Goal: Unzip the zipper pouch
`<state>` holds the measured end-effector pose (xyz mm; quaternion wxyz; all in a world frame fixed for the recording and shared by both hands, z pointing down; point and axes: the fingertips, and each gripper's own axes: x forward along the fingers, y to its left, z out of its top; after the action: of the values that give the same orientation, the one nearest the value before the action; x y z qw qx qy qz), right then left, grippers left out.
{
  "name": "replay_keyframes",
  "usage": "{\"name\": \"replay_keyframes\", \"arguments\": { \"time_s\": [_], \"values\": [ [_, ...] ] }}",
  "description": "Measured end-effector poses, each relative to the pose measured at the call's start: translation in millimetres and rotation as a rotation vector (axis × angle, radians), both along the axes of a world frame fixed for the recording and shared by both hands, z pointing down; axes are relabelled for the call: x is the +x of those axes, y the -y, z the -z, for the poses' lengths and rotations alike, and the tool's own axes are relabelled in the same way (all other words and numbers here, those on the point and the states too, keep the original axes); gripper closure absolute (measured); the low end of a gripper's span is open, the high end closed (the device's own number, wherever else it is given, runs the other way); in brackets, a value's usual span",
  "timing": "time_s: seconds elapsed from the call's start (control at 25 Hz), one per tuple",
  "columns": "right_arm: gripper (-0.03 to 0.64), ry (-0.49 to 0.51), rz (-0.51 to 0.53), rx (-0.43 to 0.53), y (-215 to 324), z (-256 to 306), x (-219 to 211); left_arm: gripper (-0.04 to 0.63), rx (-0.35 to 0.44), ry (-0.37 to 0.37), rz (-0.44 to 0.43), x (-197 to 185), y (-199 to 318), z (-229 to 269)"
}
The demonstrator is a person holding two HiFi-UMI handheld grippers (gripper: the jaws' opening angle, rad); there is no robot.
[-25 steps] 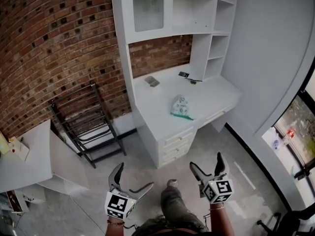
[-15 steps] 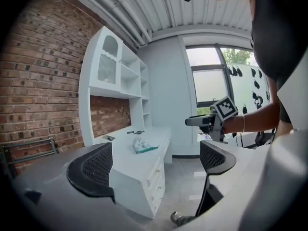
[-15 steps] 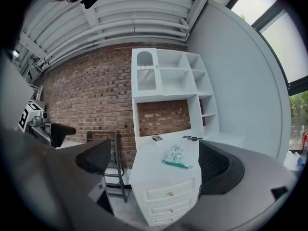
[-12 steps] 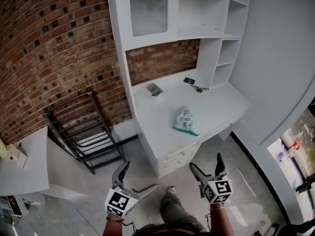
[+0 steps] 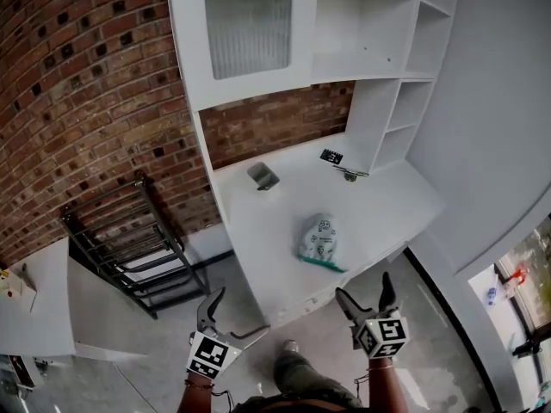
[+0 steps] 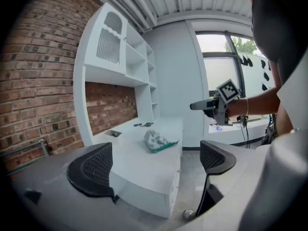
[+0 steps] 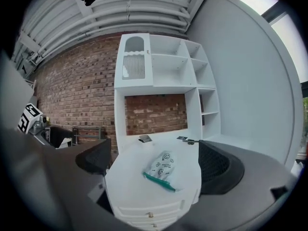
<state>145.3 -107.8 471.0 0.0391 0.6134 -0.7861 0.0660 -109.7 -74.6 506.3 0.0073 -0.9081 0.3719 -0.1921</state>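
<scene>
The zipper pouch (image 5: 318, 241) lies flat on the white desk (image 5: 258, 222), just below the middle of the head view and near the desk's front edge. It is a pale, soft pouch printed with small dark figures, and a green zipper strip (image 7: 161, 182) runs along the edge nearest the person. From these views the zipper looks shut along its whole length, though the slider is too small to find. Nothing touches the pouch.

Farther back on the desk, toward the brick wall (image 5: 77, 101), sits a small grey tray (image 5: 263, 175); what it holds cannot be made out. To its right lie a small black card (image 5: 331, 157) and a small dark object (image 5: 351, 175), too small to name. Above the desk stands a white hutch whose cabinet door (image 5: 250, 20) of ribbed glass is closed, with open shelves (image 5: 387, 119) beside it. The desk drawers (image 7: 149, 214) are shut.

A black metal rack (image 5: 129, 248) leans at the wall, left of the desk.

At the bottom of the head view, the left gripper (image 5: 237, 312) and the right gripper (image 5: 362, 286) hang over the floor, well apart from the pouch. Each has its jaws spread wide with nothing between them.
</scene>
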Motion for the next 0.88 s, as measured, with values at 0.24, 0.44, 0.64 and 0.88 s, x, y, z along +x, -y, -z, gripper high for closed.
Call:
{"name": "replay_keyframes", "arguments": {
  "time_s": [0.24,0.44,0.64,0.88],
  "values": [
    [0.055,-0.011,0.007,0.01,65.8,-1.7,19.4,0.029,0.043,0.213,-0.038,8.9,70.4,-24.9],
    [0.055,-0.013,-0.016,0.006,97.5,-3.4,37.4,0.029,0.077,0.293,-0.109,23.8,124.0,-28.0],
    [0.055,-0.002,-0.06,-0.011,104.8,-16.3,54.2,0.037,0.121,0.399,-0.264,53.8,167.3,-38.0],
    [0.055,0.011,-0.1,-0.035,105.1,-25.0,64.3,0.203,0.17,0.545,-0.436,85.7,206.1,-76.3]
  ]
}}
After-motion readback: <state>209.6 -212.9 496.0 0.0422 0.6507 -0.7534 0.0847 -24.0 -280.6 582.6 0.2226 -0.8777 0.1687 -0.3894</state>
